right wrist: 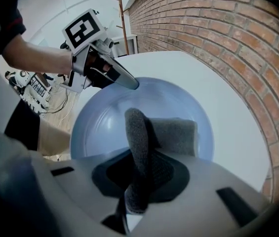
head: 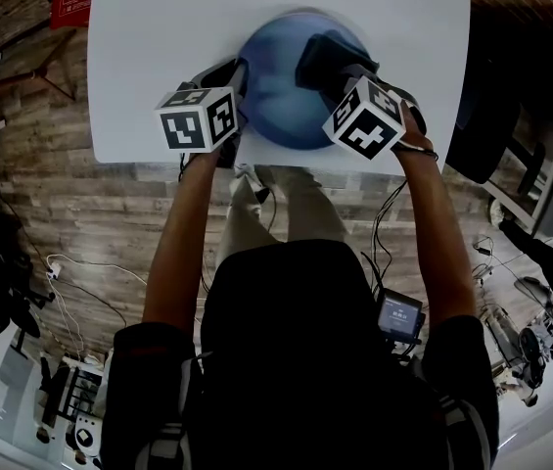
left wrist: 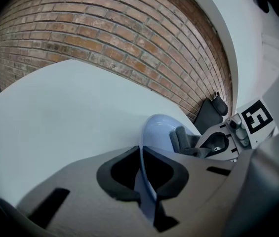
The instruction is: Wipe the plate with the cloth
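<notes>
Wiping at the table's [head: 159,27] near edge: my left gripper [left wrist: 141,181] clamps the plate's [right wrist: 104,117] rim, and my right gripper [right wrist: 137,181] pinches the cloth [right wrist: 139,132] onto it. Next, I judge, it calls for a steady sweep across the face.

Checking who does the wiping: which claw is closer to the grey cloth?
Right. The right claw is clamped on the cloth; the left claw grips the rim of the plate, apart from it.

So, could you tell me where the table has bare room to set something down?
The table is bare left of the plate and beyond it toward the brick wall. Crowded near edge: left gripper on the plate's rim, right gripper holding the cloth.
</notes>
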`<action>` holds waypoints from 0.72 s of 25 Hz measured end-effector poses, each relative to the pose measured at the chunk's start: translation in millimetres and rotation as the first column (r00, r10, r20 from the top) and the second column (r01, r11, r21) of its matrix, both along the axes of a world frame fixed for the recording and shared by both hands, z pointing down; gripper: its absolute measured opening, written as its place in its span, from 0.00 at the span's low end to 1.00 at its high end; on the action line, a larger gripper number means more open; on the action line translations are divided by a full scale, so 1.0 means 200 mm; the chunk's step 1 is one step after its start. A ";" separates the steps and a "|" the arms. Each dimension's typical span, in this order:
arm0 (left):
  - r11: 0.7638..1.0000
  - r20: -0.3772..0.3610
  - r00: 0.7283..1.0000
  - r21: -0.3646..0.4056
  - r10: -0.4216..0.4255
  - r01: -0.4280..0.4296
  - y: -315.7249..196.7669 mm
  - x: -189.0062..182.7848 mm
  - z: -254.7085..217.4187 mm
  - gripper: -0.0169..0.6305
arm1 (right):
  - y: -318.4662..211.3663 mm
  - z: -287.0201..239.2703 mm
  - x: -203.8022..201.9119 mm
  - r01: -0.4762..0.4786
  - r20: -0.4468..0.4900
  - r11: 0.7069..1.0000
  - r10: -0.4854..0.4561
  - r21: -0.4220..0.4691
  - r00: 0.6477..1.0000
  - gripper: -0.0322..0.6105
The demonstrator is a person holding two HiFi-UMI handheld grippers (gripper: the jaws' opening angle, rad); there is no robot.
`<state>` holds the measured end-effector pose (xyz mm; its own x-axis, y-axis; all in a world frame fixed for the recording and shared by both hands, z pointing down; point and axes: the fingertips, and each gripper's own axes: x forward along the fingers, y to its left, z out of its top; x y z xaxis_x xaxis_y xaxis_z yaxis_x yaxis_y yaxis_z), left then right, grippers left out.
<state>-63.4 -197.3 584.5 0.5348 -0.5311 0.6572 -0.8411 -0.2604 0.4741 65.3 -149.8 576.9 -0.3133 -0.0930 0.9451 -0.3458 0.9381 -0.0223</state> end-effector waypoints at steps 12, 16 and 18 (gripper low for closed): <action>1.000 0.006 1.000 0.005 -0.011 0.011 0.00 -0.01 0.00 0.07 | 0.19 0.01 -0.05 0.068 0.015 0.995 -0.067 -0.066 0.998 0.14; 1.000 0.005 1.000 0.004 -0.013 0.013 -0.01 0.00 0.00 0.07 | 0.23 0.00 -0.08 0.077 0.031 0.994 -0.074 -0.075 0.997 0.14; 1.000 0.004 1.000 0.004 -0.014 0.014 -0.01 0.00 0.00 0.07 | 0.24 0.00 -0.10 0.083 0.037 0.993 -0.080 -0.080 0.996 0.14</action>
